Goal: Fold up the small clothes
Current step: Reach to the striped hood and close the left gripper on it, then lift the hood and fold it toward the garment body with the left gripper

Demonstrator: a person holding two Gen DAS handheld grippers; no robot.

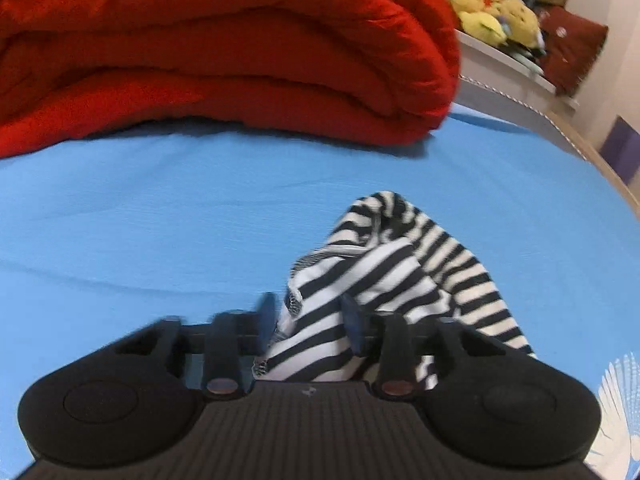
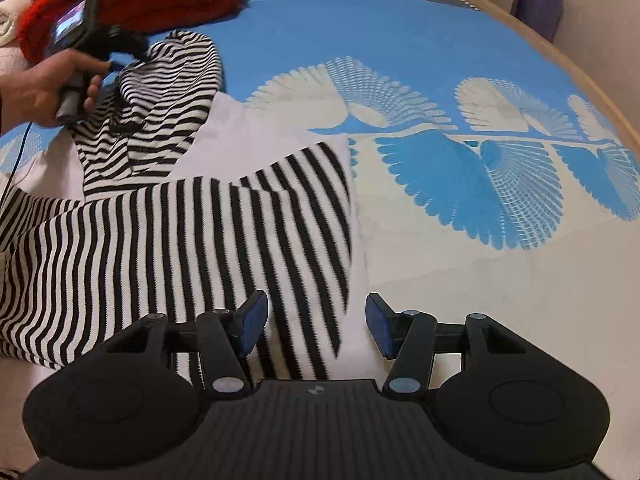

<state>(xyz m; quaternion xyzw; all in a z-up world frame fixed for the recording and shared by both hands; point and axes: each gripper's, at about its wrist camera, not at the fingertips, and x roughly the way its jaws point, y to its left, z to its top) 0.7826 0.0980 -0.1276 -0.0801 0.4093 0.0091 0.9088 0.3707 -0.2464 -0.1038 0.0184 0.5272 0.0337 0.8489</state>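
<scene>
Right gripper [image 2: 316,326], jaws spread & empty, hangs over hem corner of striped shirt [image 2: 168,240]; shirt body runs away to claw's left. Left gripper [image 1: 310,318], nearer the bunched far end, has striped cloth between loosely parted fingers; true pinch can't be told. Shirt: black/white stripes, rumpled, on blue-and-white bedsheet [image 2: 500,280].

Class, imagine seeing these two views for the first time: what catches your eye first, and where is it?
The black-and-white striped garment sprawls across the blue-and-white patterned bedsheet, one end bunched between the left gripper jaws. Behind it, a bulky folded red quilt fills the far side. The right gripper hangs open over the garment's edge.
</scene>
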